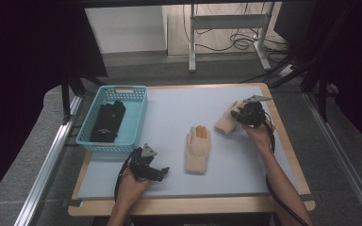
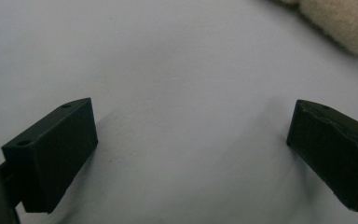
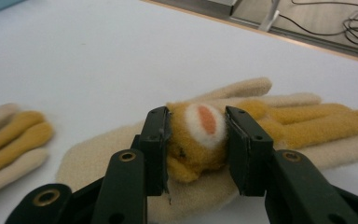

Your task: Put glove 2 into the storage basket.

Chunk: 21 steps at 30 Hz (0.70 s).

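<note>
While your left hand-held gripper [image 1: 162,170] rests wide open and empty at lower left, near the basket [image 1: 87,135], keep the right hand-held gripper [image 1: 235,114] pinched firmly on the far glove's [image 3: 307,119] orange patch at upper right. Lift it straight. The glove's underside stays hidden.

A cream fleece glove with orange-yellow fingers [image 3: 270,116] lay flat on the table near its far right corner, a raised orange and white patch on its back pinched between the jaws of the right gripper [image 3: 196,140]. Its matching cream glove [image 1: 197,148] lay flat near the table's middle, fingers pointing away from the person, well apart from the first.
</note>
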{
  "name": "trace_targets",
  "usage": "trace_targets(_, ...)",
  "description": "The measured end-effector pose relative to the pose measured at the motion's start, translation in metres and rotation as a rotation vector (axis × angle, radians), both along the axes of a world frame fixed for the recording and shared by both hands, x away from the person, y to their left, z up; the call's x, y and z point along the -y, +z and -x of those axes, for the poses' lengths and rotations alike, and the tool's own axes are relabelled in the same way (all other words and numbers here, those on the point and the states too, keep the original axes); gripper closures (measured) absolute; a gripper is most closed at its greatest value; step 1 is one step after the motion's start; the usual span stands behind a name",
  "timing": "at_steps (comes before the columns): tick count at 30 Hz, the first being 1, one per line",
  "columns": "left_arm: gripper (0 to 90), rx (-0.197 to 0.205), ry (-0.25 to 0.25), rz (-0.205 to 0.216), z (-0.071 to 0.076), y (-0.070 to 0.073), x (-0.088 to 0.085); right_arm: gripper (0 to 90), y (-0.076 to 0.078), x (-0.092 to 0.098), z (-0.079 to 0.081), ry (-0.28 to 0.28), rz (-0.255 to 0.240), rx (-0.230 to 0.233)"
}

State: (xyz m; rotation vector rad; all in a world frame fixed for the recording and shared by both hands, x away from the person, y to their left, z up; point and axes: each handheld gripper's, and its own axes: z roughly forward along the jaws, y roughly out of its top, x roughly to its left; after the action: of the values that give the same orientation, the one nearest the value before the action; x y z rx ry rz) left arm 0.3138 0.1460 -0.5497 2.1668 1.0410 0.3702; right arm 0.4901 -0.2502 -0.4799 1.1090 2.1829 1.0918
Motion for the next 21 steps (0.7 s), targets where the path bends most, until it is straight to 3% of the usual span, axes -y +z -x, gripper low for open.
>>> trace_targets(8, 2.0, -0.001, 0.001, 0.0, 0.0, 0.0, 0.0, 60.5, 0.023, 0.001, 0.028, 0.128, -0.022, 0.014)
trace_targets(13, 2.1, 0.0, 0.001, 0.0, 0.0, 0.0, 0.0, 60.4, 0.032, -0.008, 0.05, 0.245, -0.019, 0.02)
trace_targets(21, 2.1, 0.001, 0.0, 0.0, 0.0, 0.0, 0.0, 60.4, 0.036, -0.03, 0.08, 0.447, -0.079, 0.008)
